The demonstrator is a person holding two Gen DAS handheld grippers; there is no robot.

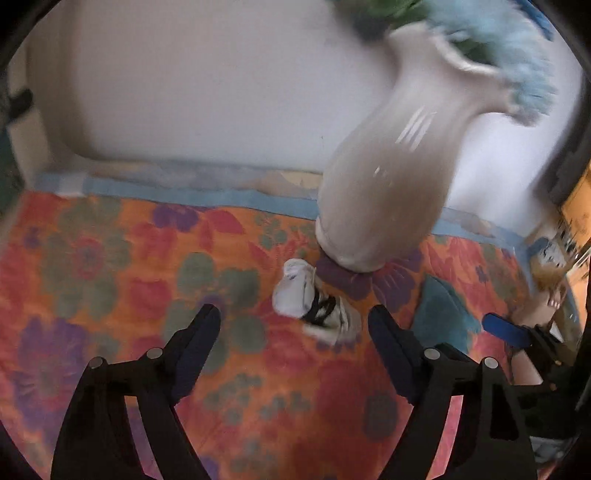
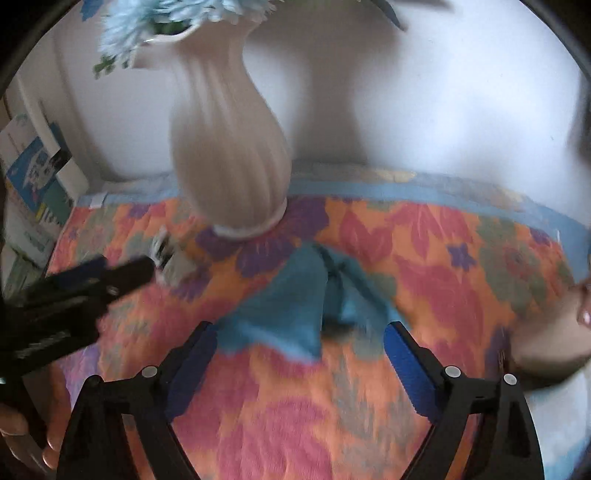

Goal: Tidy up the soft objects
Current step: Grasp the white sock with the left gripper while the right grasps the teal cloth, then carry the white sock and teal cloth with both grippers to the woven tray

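Likely snag: both grippers, left (image 1: 294, 314) and right (image 2: 300, 330), gape wide and empty, vase (image 1: 384, 173) just beyond the fingertips, easily toppled reaching for sock (image 1: 314, 306) or cloth (image 2: 295, 314).

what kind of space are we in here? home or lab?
Likely a home, not a lab: a table against a white wall, covered by a flowered cloth, with a white ribbed vase of blue flowers. A white sock and a teal cloth lie on it.

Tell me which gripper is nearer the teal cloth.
Right. The right gripper hangs open straight over the teal cloth, its near edge between the fingertips. The left gripper is off to one side, over the white sock.
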